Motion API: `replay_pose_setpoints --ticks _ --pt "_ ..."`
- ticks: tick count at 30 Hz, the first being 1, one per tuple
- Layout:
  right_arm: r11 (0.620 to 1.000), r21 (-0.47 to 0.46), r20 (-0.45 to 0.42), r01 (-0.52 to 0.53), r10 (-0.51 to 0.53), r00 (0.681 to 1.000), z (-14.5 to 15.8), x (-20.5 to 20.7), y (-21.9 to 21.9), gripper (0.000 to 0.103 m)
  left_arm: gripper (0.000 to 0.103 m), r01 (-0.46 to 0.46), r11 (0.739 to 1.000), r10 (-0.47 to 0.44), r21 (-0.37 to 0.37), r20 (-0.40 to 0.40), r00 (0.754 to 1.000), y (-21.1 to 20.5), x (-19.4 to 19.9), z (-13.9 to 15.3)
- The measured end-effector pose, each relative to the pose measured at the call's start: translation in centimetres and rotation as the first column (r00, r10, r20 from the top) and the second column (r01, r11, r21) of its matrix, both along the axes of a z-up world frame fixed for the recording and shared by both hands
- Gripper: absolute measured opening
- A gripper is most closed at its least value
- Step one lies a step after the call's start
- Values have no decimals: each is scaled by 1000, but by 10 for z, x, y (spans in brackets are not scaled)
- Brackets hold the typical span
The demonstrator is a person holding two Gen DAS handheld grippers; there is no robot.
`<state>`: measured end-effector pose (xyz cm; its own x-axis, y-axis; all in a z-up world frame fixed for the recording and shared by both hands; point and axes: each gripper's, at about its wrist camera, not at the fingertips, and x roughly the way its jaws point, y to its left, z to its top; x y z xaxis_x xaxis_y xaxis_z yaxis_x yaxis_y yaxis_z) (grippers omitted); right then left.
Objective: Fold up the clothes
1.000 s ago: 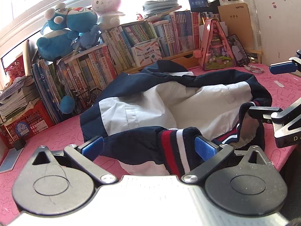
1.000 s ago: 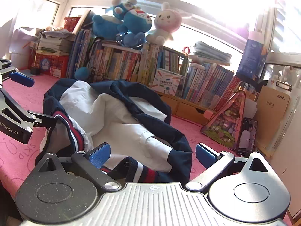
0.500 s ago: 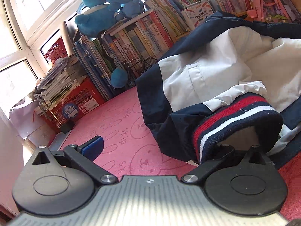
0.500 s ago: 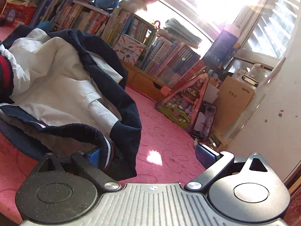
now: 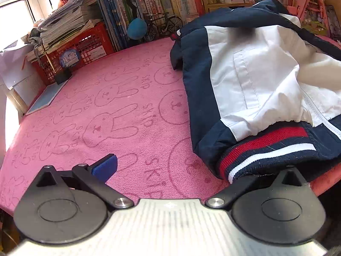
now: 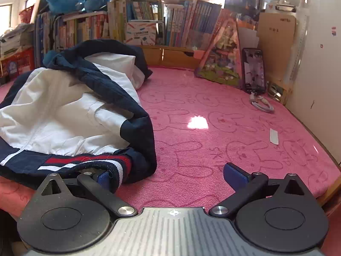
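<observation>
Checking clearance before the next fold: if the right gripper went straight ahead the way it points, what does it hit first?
Likely nothing close: ahead of the right gripper is bare pink mat. First obstacle looks like the wooden drawer unit at the back; depth is uncertain. The jacket lies left of that line.

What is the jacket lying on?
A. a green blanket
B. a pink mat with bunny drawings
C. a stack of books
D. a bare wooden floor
B: the navy and white jacket is spread on a pink mat printed with bunny outlines, and the right wrist view shows the same pink surface around it.
</observation>
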<state>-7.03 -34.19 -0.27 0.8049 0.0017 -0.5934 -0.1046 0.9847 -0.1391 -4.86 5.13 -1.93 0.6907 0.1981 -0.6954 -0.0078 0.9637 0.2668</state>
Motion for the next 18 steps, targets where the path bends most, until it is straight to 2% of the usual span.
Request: replay_pose_setpoints --ticks 1,3,5,9,13,16,18 --pt "998 -47 12 -50 50 999 6 -5 8 101 103 25 999 -25 30 13 1000 -4 -6 4" --pt "990 -60 37 -128 131 991 27 -11 16 102 103 73 993 -77 92 38 996 -13 -18 12" --pt "979 -26 52 -200 201 978 49 -13 18 103 103 99 991 -103 92 31 994 -12 -21 19" --pt "950 82 115 -302 292 950 98 3 23 103 103 111 993 -110 45 -24 994 0 -21 18" --pt "926 148 152 -347 325 933 129 38 34 103 103 110 993 -108 40 -48 993 3 -26 9" --pt "920 115 166 -375 355 920 134 81 72 103 103 101 993 -99 63 -33 995 -2 -21 5" --pt "906 124 147 -404 386 911 124 122 114 103 103 113 991 -111 77 -26 993 -8 -20 6"
